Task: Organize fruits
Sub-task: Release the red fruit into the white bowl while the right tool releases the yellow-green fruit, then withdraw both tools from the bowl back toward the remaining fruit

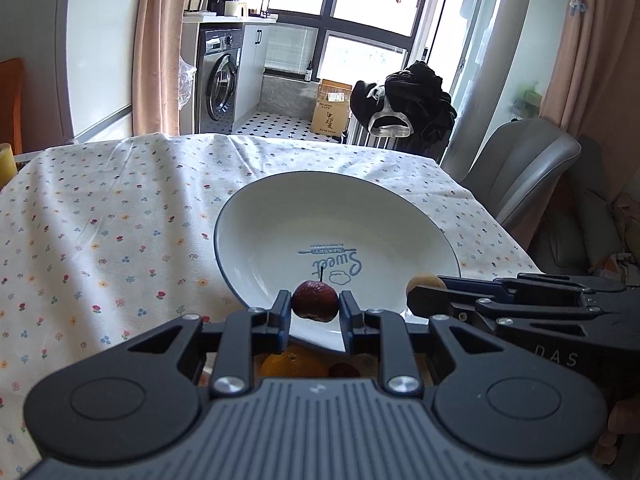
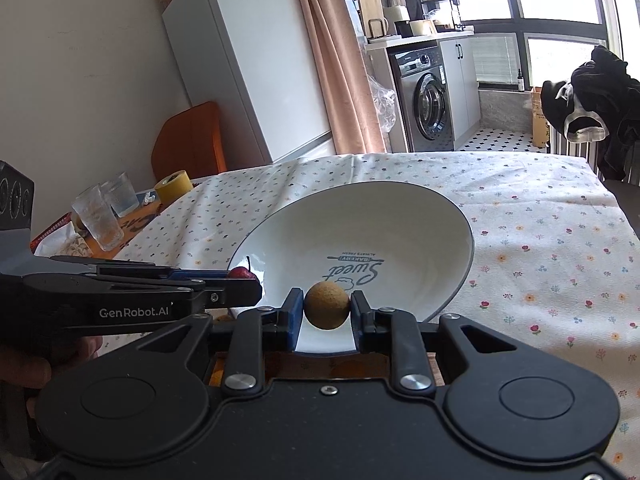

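Left gripper jaws pinching a dark red stemmed fruit; right gripper jaws clamping a tan round fruit. Both hovering over near rim of white plate sitting on floral tabletop.

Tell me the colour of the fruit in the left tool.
Dark red fruit, clearest in the left wrist view.

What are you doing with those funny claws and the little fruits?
A person holds a gripper in each hand. The left gripper pinches a small dark red fruit with a stem. The right gripper pinches a round tan fruit. Both hover at the near edge of the white plate, which holds no fruit yet.
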`<state>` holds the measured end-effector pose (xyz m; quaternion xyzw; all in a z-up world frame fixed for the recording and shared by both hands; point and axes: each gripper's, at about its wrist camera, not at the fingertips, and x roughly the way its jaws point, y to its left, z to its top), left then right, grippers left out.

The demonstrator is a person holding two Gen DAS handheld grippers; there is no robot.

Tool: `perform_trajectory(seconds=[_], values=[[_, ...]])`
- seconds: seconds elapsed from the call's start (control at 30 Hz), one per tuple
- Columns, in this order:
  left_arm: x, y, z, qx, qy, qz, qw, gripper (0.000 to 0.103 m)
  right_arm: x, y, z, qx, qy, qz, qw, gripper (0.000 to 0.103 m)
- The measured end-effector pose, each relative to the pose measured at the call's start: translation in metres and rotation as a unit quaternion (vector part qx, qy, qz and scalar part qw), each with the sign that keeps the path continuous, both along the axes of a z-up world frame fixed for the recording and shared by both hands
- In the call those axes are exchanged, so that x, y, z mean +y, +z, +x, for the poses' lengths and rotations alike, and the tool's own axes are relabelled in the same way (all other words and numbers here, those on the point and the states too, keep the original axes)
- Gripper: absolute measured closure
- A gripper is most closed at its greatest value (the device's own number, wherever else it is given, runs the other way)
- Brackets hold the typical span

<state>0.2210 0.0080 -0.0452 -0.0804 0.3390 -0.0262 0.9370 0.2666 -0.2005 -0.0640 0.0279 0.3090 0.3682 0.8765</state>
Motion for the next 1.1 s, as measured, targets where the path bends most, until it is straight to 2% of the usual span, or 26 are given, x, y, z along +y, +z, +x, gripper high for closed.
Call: perform_trajectory(seconds=[0.17, 0.4, 0.5, 0.57, 0.67, 0.77, 0.8, 0.97, 1.1], values=[[0.003, 0.0, 0.006, 0.005, 0.006, 0.001, 1.0, 0.078, 0.004, 0.005, -0.002, -0.008, 0.0, -0.008, 1.0, 0.079], [0.011, 0.014, -0.008, -0.014, 0.021, 0.004, 0.9997, 0.072, 0.006, 0.009, -0.007, -0.015, -0.009, -0.014, 1.0, 0.074], [0.013, 0.017, -0.015, -0.013, 0.027, 0.005, 0.9995, 0.063, 0.003, 0.008, -0.01, -0.01, -0.013, -0.01, 1.0, 0.073], [0.014, 0.018, -0.021, -0.016, 0.029, 0.004, 0.9994, 0.05, 0.001, 0.008, -0.013, -0.006, -0.017, -0.01, 1.0, 0.073], [0.016, 0.021, -0.031, -0.026, 0.037, 0.006, 0.999, 0.038, -0.002, 0.01, -0.017, 0.0, -0.019, -0.012, 1.0, 0.071], [0.019, 0.023, -0.04, -0.03, 0.045, -0.001, 0.9985, 0.029, -0.008, 0.015, -0.022, 0.003, -0.025, -0.009, 1.0, 0.064], [0.02, 0.023, -0.042, -0.032, 0.045, -0.002, 0.9985, 0.028, -0.011, 0.017, -0.023, 0.004, -0.028, -0.005, 1.0, 0.059], [0.019, 0.028, -0.06, -0.038, 0.05, 0.002, 0.998, 0.024, -0.019, 0.03, -0.033, 0.014, -0.029, 0.009, 0.999, 0.054], [0.02, 0.033, -0.074, -0.045, 0.061, -0.003, 0.9971, 0.021, -0.022, 0.039, -0.043, 0.003, -0.028, 0.012, 1.0, 0.039]])
